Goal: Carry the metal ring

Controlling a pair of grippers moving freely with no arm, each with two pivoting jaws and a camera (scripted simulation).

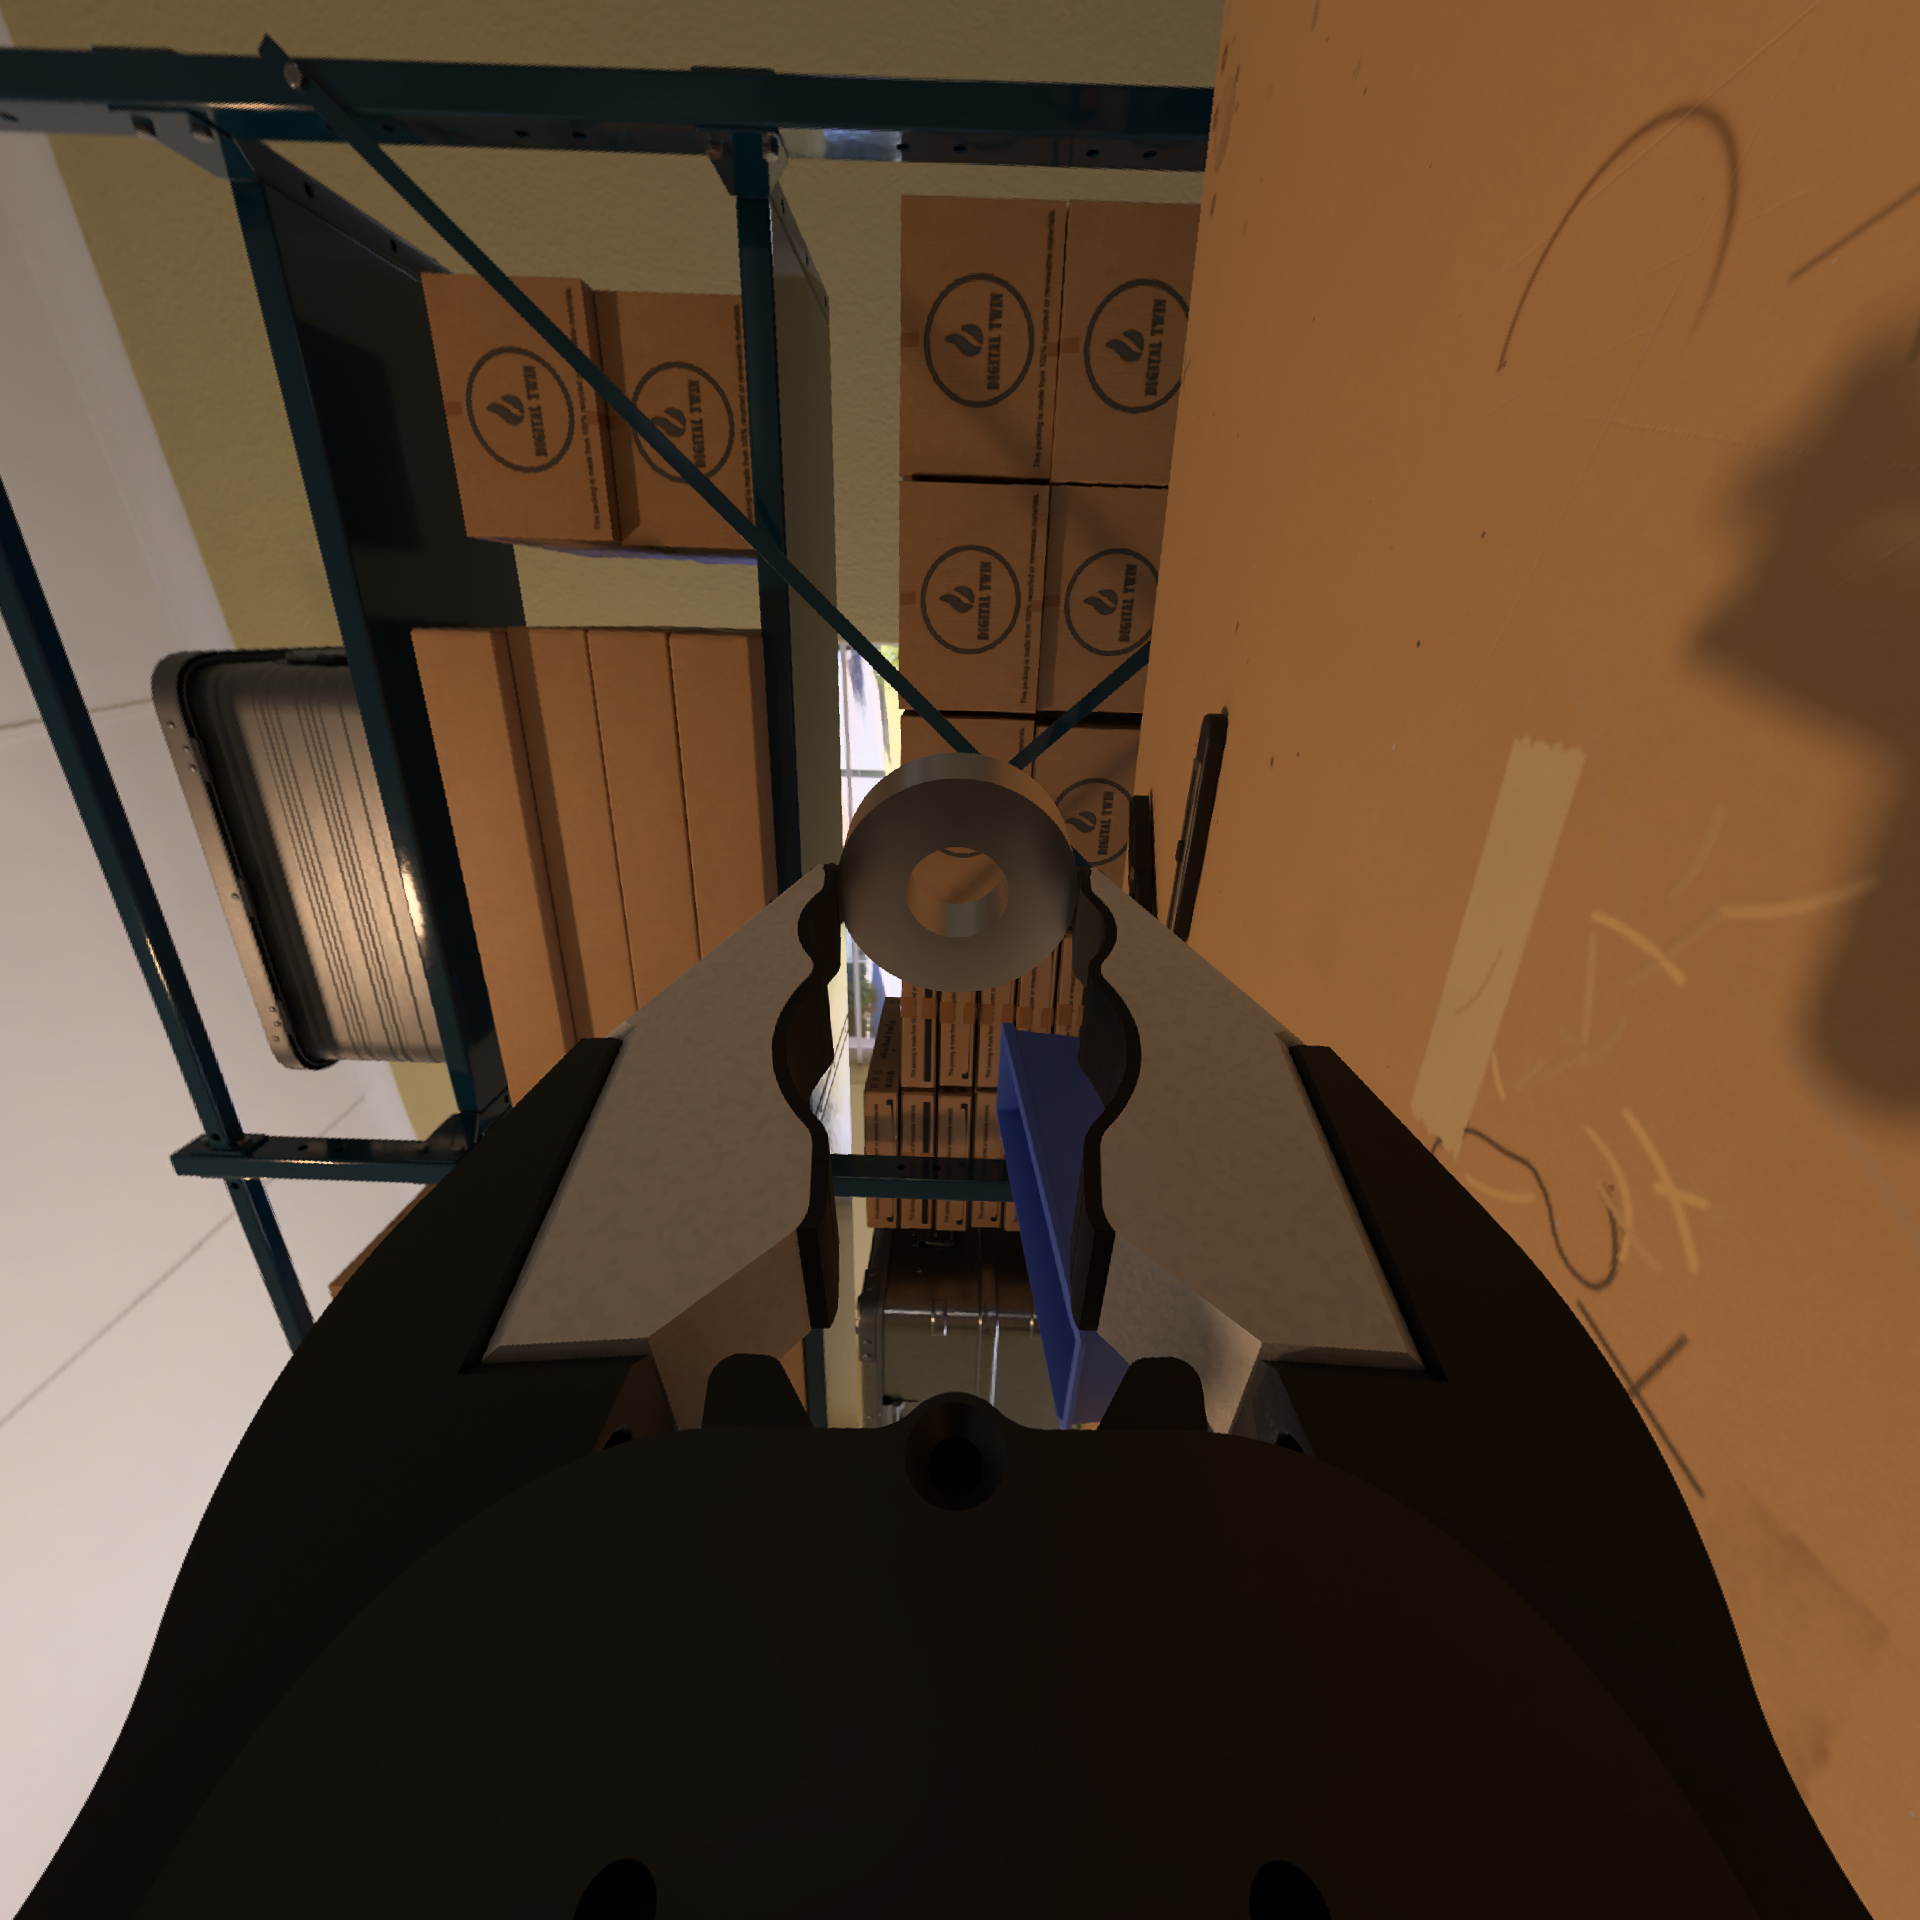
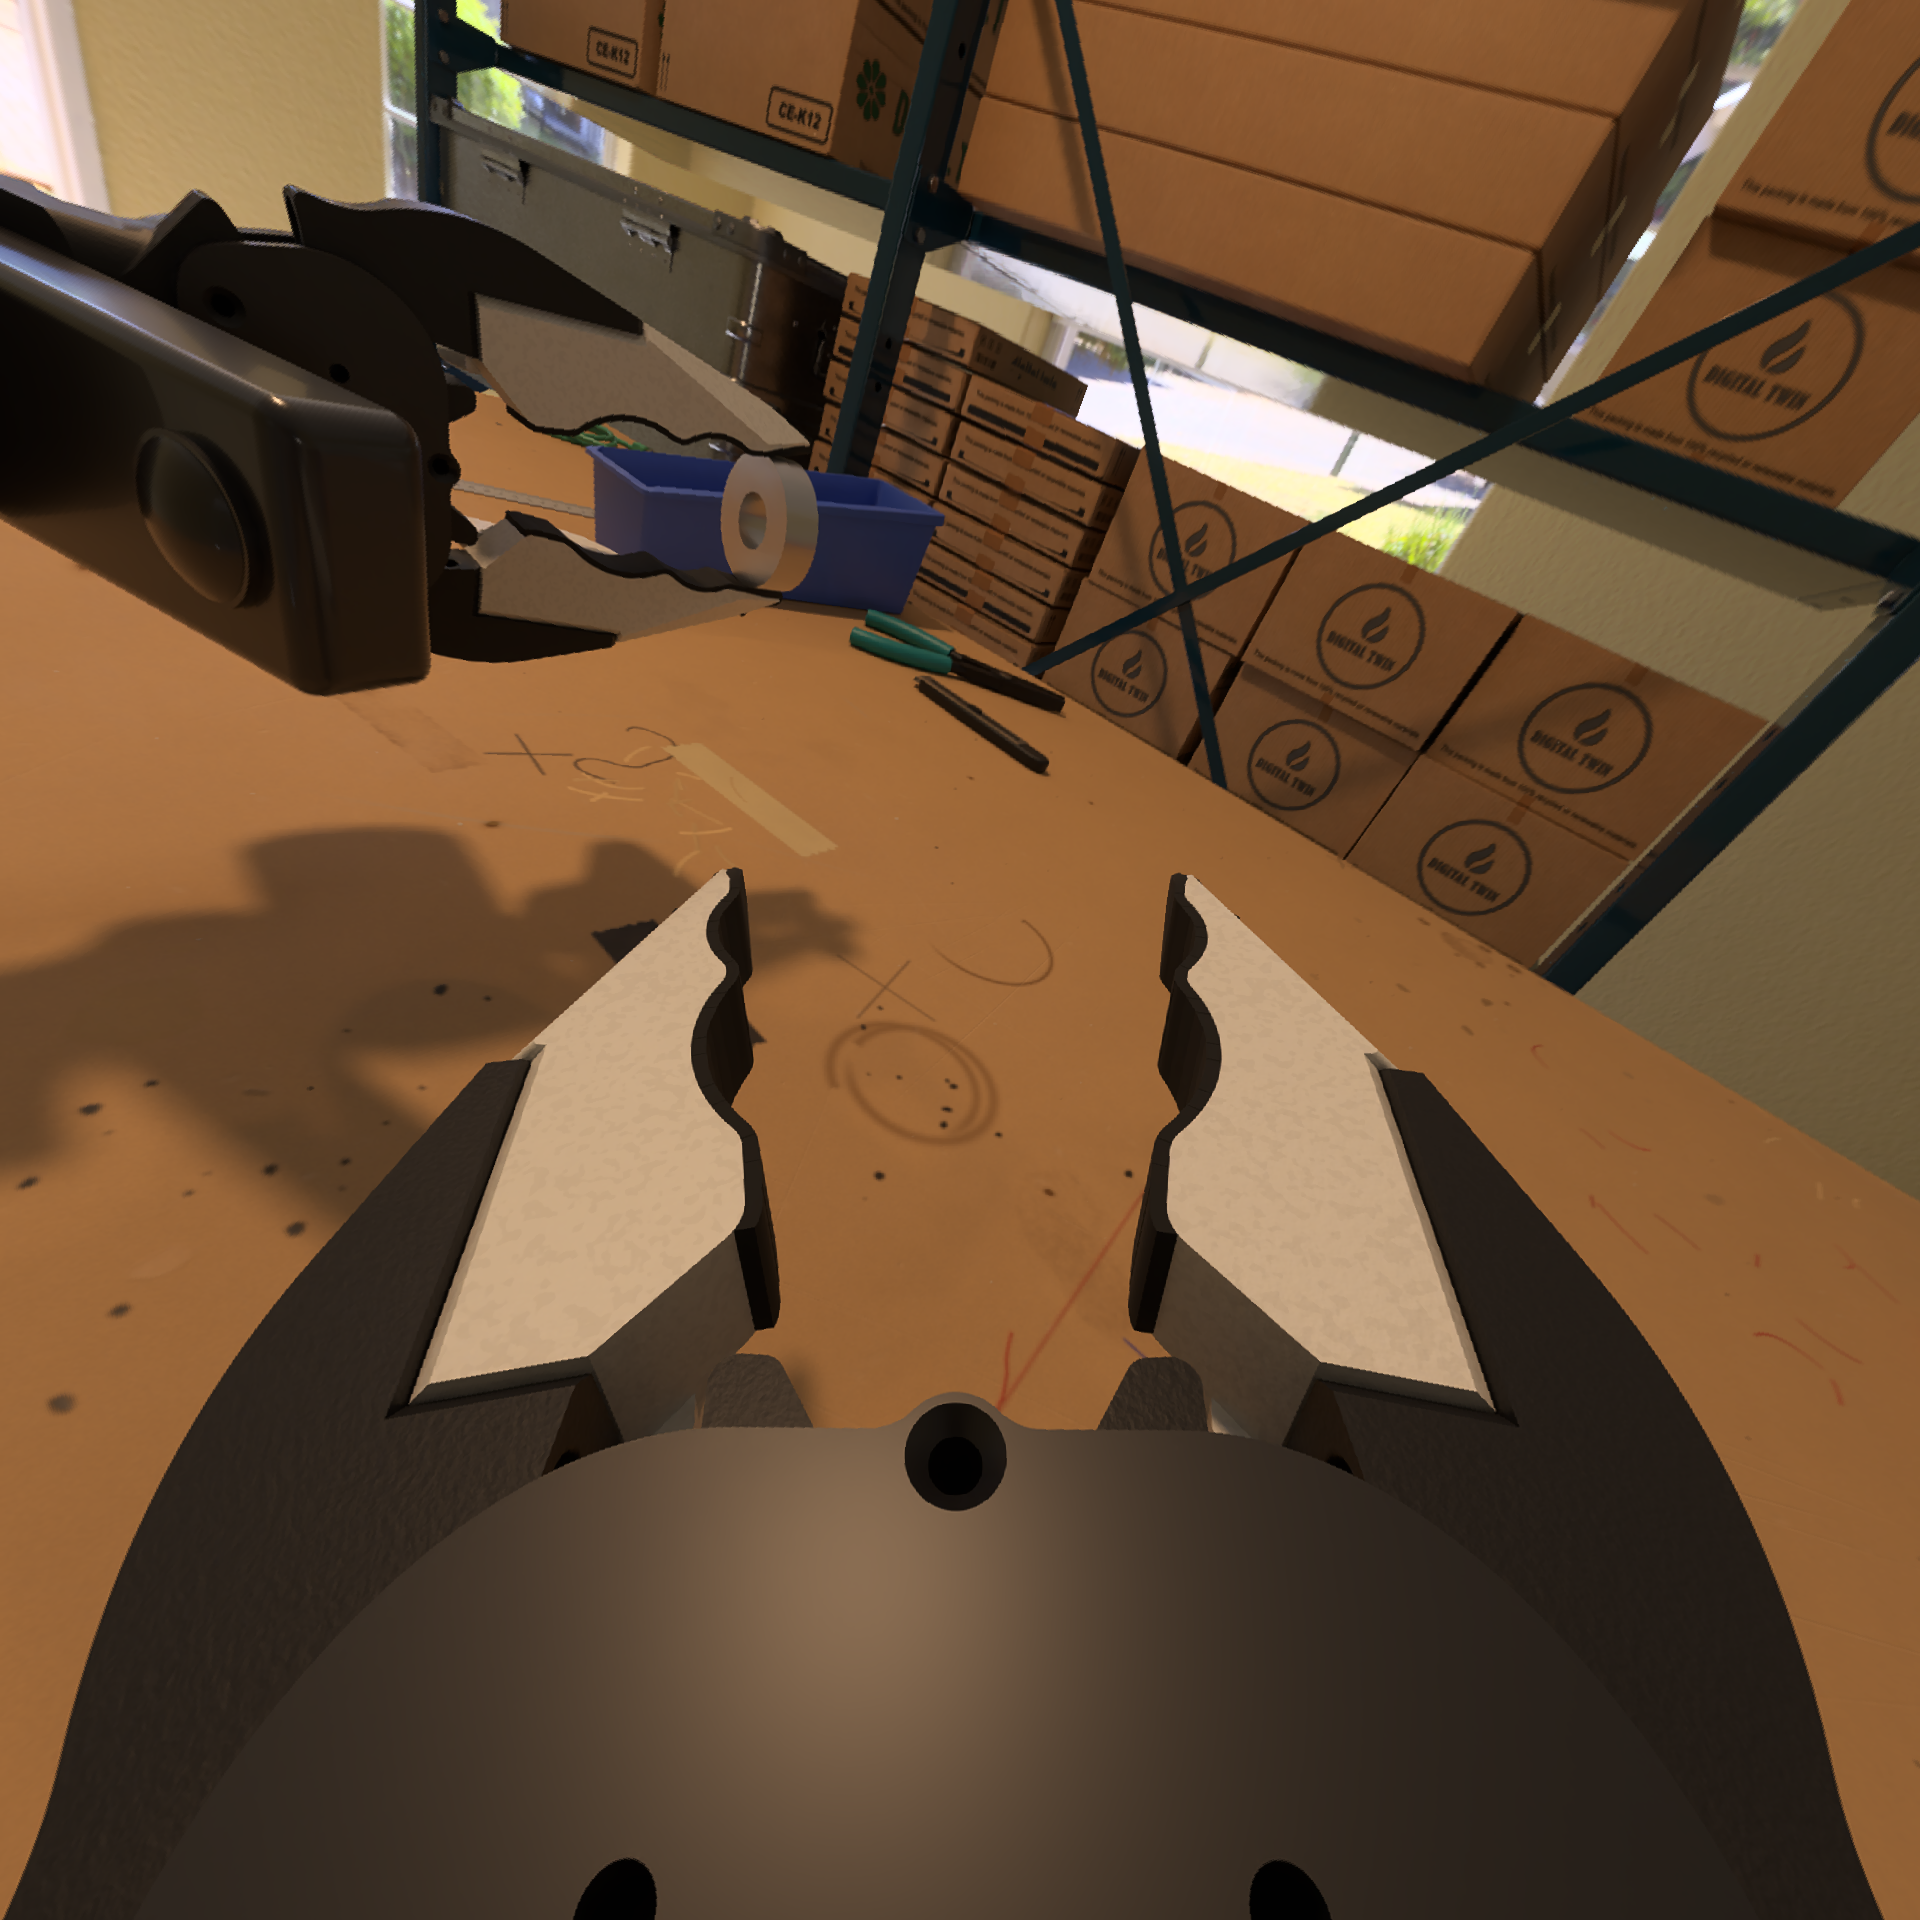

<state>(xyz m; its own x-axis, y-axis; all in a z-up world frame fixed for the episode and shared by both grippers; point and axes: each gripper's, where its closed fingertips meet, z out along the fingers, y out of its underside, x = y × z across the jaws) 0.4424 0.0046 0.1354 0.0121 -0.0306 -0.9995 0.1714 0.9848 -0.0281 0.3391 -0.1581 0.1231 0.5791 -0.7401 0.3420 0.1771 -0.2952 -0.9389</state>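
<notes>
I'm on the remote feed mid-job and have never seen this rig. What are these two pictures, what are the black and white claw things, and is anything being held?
Each picture comes from a camera mounted on one pair of tongs, looking forward along its two fingers. The left wrist view is rolled sideways, so the table runs up its right side. There the left tongs pinch the metal ring at their tips, lifted off the table. The right wrist view shows the right tongs open and empty above the table, with the left tongs and ring farther off at upper left. On the table lie a blue bin, green-handled pliers and a black marker. Shelves of cardboard boxes stand behind.
</notes>
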